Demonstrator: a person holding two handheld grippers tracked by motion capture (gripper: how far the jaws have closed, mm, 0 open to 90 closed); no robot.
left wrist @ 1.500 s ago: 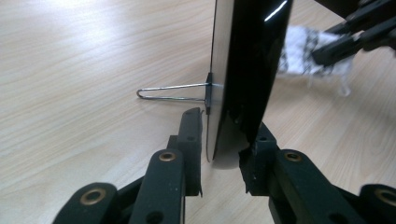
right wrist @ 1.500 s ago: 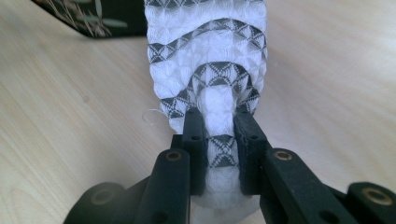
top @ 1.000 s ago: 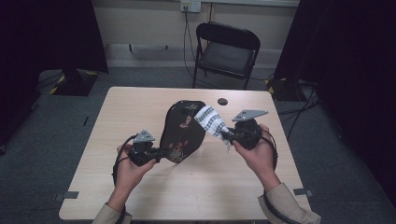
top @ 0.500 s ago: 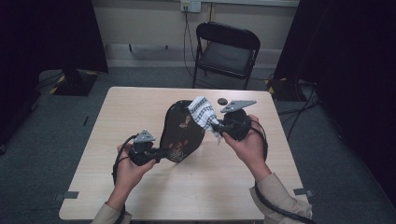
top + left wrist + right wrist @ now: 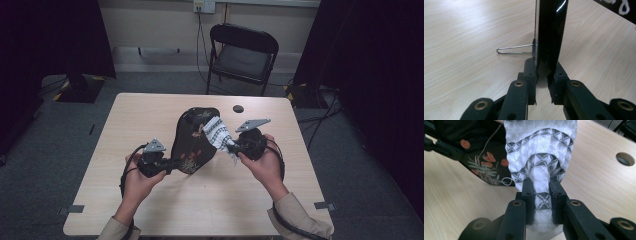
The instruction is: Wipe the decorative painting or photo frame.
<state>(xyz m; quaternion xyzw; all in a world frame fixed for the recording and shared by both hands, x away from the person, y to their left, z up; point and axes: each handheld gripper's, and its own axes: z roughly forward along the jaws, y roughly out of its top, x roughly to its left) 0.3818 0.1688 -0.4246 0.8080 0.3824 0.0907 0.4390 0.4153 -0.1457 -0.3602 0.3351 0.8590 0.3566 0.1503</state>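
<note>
A black glossy panel (image 5: 192,142) painted with red flowers stands tilted on the table, propped by a wire stand (image 5: 515,48) behind it. My left gripper (image 5: 172,162) is shut on the panel's lower near edge; the left gripper view has that edge (image 5: 550,32) clamped between the jaws (image 5: 543,72). My right gripper (image 5: 231,146) is shut on a white cloth with a black fan pattern (image 5: 218,134). The cloth (image 5: 540,150) lies against the panel's right side (image 5: 481,157), bunched between the jaws (image 5: 541,190).
The light wooden table (image 5: 150,115) has a round dark hole (image 5: 238,108) near its far edge, behind the panel. A black folding chair (image 5: 243,55) stands beyond the table. Dark curtains hang at both sides.
My right gripper, holding the cloth, rose toward the panel's top and has come back down along its right side. The left gripper and the panel have stayed put.
</note>
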